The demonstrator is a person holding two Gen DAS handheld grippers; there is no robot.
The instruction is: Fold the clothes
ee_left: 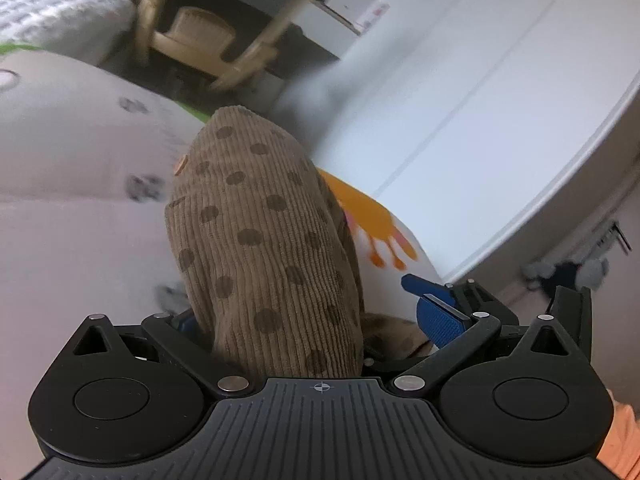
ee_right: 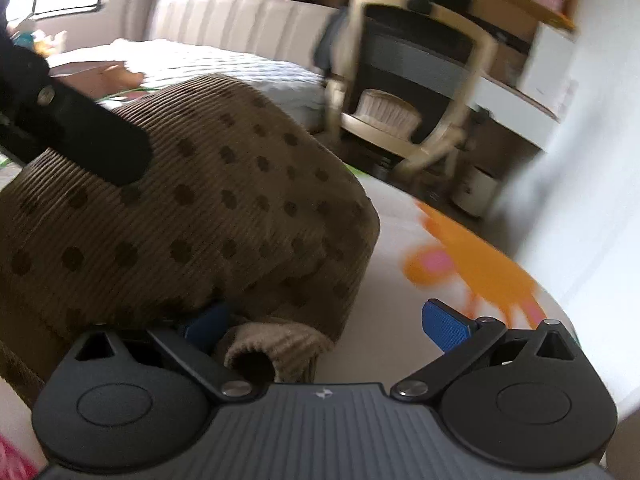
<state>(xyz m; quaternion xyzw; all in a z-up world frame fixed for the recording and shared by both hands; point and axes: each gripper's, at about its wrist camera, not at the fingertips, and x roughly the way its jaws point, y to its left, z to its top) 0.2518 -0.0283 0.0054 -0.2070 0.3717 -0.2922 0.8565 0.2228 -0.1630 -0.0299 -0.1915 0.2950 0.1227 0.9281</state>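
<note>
Brown dotted garment (ee_right: 192, 216) is blocking your right gripper's (ee_right: 324, 328) left side; bare bed surface (ee_right: 400, 280) is lying open rightward.

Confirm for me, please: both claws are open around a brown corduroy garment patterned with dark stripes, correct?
Not quite: the brown corduroy garment has dark dots, not stripes, as the left wrist view shows plainly. The rest holds: the left claw and right claw are both open around it.

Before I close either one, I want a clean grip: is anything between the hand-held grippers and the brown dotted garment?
Nothing visible is. The brown dotted garment already lies between the open fingers of the left hand-held gripper, and a rolled edge of it sits inside the open right hand-held gripper. Only the printed sheet lies underneath.
</note>
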